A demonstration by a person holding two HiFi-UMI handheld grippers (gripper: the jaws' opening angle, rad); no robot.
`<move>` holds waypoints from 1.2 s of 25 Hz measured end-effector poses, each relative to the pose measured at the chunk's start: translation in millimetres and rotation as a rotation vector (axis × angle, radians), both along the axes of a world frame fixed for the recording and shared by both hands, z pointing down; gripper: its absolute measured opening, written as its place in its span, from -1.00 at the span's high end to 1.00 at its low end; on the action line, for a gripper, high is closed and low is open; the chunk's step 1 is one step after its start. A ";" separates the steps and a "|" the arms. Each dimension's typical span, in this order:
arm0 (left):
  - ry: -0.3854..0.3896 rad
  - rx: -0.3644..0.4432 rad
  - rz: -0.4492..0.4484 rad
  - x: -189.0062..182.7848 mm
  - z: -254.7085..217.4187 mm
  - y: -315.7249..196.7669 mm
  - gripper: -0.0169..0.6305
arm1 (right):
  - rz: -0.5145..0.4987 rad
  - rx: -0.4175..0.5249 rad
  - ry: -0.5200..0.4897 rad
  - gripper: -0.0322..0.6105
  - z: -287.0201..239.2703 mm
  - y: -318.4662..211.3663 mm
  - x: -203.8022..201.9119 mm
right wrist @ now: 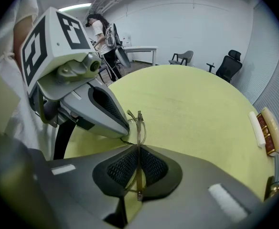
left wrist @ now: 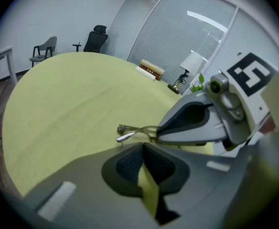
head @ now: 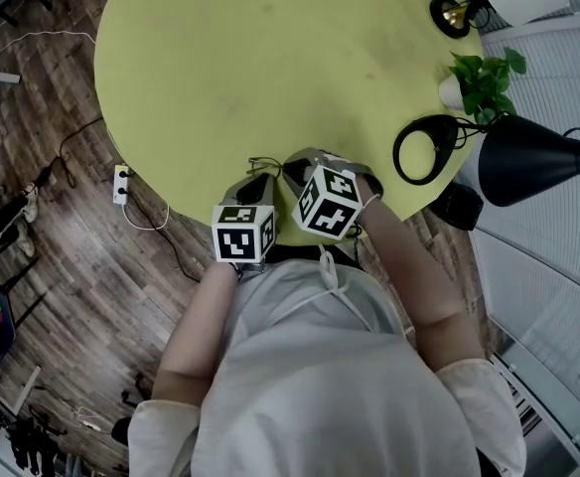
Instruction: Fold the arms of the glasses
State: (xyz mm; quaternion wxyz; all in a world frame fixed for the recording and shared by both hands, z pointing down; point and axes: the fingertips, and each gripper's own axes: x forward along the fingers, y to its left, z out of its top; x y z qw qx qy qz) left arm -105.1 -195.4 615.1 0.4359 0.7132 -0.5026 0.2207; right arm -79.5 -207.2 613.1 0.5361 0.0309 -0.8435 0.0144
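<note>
The glasses [right wrist: 139, 123] stand on edge near the tabletop's [head: 250, 68] rim, pinched between the pads of the right tongs [right wrist: 138, 149], narrowed onto the thin frame; the left tongs [left wrist: 143, 146] sit just beside the glasses, pads together, holding nothing.

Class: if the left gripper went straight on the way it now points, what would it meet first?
Probably the glasses, just beyond its tips, pinched in the right gripper; depth is unclear, so perhaps the yellow table instead.
</note>
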 end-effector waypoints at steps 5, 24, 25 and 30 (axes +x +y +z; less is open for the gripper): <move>-0.015 0.004 0.031 4.1 1.3 0.0 0.93 | -0.043 0.052 0.026 0.86 4.9 -0.7 0.9; -0.087 0.313 0.091 -0.9 -88.2 -21.9 0.93 | 0.381 0.099 -0.447 0.85 -87.1 -24.1 16.9; -0.104 0.356 0.096 -0.6 -101.1 -23.4 0.93 | 0.417 0.122 -0.483 0.88 -99.3 -26.1 21.8; -0.106 0.532 0.066 3.2 -172.9 -24.7 0.93 | 0.562 0.249 -0.620 0.90 -162.5 -30.4 49.1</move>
